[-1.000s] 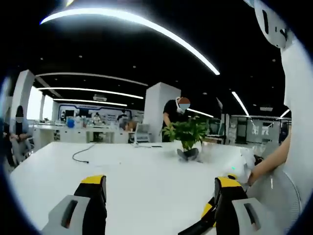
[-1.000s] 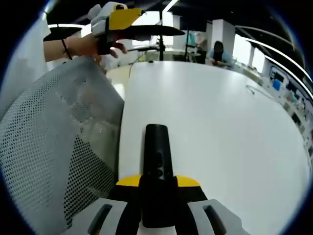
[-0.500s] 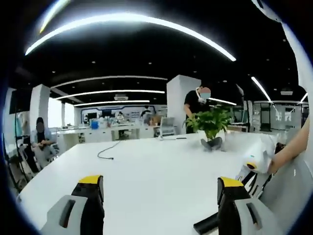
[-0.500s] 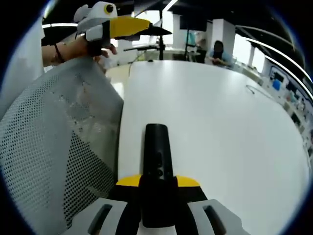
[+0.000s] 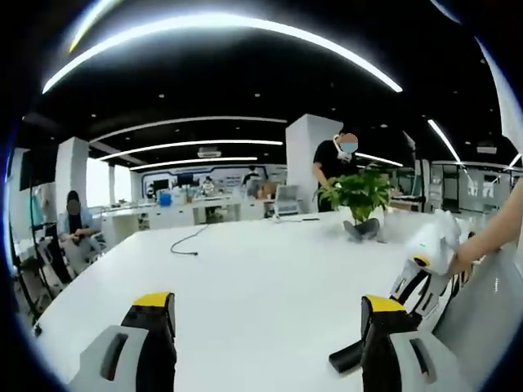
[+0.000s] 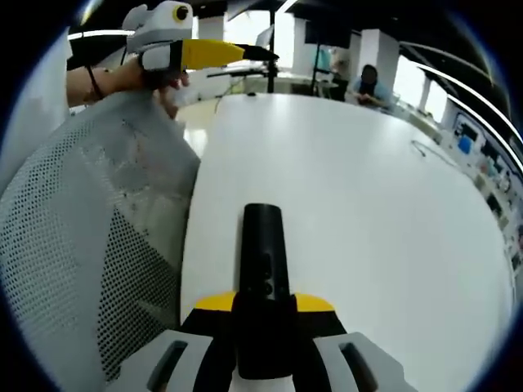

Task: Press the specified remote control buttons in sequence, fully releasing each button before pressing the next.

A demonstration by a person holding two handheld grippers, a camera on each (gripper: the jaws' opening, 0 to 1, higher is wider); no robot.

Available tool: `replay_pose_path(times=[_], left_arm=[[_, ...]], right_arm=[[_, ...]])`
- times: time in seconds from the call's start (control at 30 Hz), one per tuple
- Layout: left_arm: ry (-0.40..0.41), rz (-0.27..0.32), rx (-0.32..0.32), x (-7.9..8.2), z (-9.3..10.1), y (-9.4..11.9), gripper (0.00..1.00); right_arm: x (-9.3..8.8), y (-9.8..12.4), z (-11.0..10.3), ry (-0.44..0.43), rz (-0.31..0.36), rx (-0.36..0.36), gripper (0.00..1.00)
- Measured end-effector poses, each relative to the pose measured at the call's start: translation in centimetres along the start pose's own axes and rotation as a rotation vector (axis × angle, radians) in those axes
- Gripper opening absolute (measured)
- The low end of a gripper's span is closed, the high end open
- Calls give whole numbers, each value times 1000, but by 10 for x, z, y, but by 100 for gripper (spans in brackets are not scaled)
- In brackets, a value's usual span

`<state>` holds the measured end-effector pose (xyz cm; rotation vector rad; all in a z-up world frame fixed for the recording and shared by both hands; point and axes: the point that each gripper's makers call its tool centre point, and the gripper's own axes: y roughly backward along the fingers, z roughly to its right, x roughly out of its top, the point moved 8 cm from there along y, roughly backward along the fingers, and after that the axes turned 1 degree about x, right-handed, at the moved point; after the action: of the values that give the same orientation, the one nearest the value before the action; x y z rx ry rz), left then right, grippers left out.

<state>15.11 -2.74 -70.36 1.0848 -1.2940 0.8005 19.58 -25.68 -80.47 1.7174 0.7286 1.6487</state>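
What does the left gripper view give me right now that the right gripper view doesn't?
Left gripper view alone: a potted plant and a loose cable on the far tabletop, and the left gripper with its jaws wide apart and nothing between them. Right gripper view alone: the black remote seen along its length, clamped in the right gripper, and a mesh chair back beside the table edge. Both: the white table, the remote, and people seated in the background.

Open-plan office, desks (image 5: 163, 214), strip lights (image 5: 221, 24) (ceiling)
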Motion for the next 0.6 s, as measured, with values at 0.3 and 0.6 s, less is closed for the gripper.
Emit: replay_pose_path(times=[0.3, 0.6], left_arm=[[11, -9, 9, -2, -3, 1, 97], [20, -1, 10, -1, -3, 1, 97]], right_arm=[[1, -1, 27, 22, -10, 5, 21], [3, 0, 54, 17, -19, -4, 21]])
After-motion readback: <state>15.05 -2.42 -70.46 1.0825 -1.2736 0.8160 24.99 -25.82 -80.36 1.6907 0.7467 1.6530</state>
